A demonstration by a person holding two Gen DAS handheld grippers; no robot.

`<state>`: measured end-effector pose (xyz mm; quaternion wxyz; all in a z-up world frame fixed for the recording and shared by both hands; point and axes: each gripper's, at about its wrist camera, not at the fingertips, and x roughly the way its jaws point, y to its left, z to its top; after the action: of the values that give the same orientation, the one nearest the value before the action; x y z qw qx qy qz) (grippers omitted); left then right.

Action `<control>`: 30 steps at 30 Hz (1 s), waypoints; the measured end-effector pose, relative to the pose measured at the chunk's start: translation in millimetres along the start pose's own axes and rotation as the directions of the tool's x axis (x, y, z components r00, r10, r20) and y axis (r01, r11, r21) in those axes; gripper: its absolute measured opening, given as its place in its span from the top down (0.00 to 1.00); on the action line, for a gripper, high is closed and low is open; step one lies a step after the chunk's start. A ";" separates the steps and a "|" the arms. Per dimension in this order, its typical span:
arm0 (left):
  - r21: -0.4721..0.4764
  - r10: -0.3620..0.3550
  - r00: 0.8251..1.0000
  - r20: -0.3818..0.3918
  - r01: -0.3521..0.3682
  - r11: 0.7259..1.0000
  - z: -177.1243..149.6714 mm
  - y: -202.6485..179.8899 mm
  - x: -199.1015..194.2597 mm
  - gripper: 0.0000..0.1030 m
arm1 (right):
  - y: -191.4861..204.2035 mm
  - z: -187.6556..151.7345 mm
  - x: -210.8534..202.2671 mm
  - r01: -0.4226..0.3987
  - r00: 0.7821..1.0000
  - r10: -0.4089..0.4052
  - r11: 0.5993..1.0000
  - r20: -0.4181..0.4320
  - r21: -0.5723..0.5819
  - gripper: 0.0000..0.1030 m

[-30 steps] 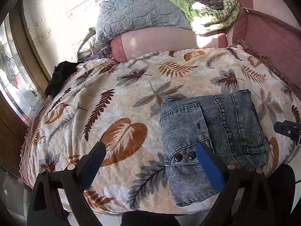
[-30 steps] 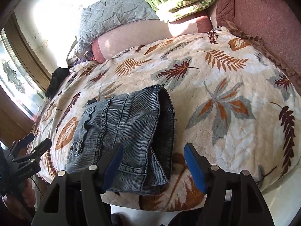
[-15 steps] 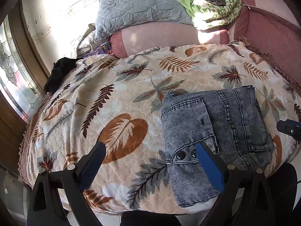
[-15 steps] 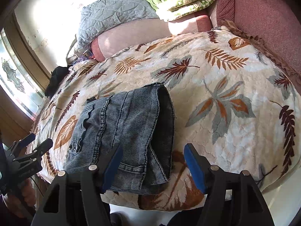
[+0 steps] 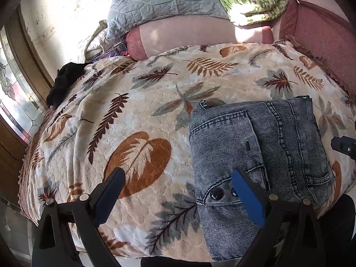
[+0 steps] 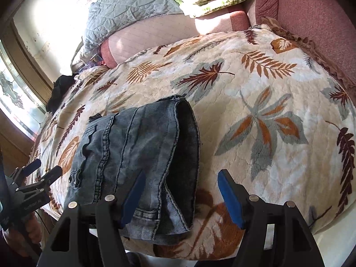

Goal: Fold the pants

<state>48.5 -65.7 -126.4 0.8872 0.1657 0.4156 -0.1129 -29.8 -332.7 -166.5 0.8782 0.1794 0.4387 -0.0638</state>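
Folded grey denim pants [image 5: 255, 146] lie in a compact stack at the near edge of a bed, on a leaf-print blanket [image 5: 138, 102]. Wide bare blanket spreads to either side and beyond them. The left gripper [image 5: 175, 191] hangs released, jaws spread, one blue pad over the waistband buttons, the other over blanket. The right gripper [image 6: 180, 191] is also released, straddling the stack's near right corner. Farther off: a grey pillow [image 5: 160, 0], a green bundle [image 5: 251, 0], a black garment [image 5: 64, 82] by the window.
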 end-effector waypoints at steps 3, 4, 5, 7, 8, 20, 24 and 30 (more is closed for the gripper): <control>-0.010 -0.003 1.000 -0.004 0.003 1.000 1.0 1.2 2.3 0.06 | -2.9 2.6 1.7 0.002 1.000 -0.003 1.000 0.008 0.009 0.31; -0.012 -0.001 1.000 -0.007 0.001 1.000 0.8 1.8 3.3 0.06 | -3.5 2.3 3.1 0.000 1.000 0.000 1.000 0.005 0.012 0.31; -0.014 -0.001 1.000 -0.009 0.001 1.000 0.5 2.4 4.0 0.06 | -3.0 2.1 4.5 0.000 1.000 0.000 1.000 0.000 0.011 0.31; -0.020 -0.003 1.000 -0.011 0.003 1.000 -1.0 4.1 4.4 0.06 | -1.8 0.7 7.1 0.002 1.000 -0.002 1.000 -0.004 0.006 0.31; -0.022 -0.005 1.000 -0.012 0.004 1.000 -1.6 4.9 4.6 0.06 | -1.2 -0.2 8.2 -0.002 1.000 0.002 1.000 -0.005 0.005 0.31; -0.042 -0.030 0.999 -0.032 0.029 0.999 -1.3 11.8 13.4 0.06 | 0.6 10.0 21.0 -0.063 0.998 0.063 0.998 0.022 -0.015 0.26; -0.079 -0.114 0.993 -0.026 0.111 0.991 1.7 22.5 22.7 0.06 | -6.0 19.3 34.9 -0.084 0.996 0.085 0.996 0.021 -0.016 0.24; -0.084 -0.236 0.972 -0.012 0.234 0.969 0.2 36.6 48.4 0.06 | -13.7 21.9 69.5 -0.183 0.982 0.183 0.983 -0.044 0.004 0.23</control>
<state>91.5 -35.1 -156.5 0.8690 0.0799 0.4464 -0.1980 25.1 -350.4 -213.1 0.8705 0.2206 0.4394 0.0213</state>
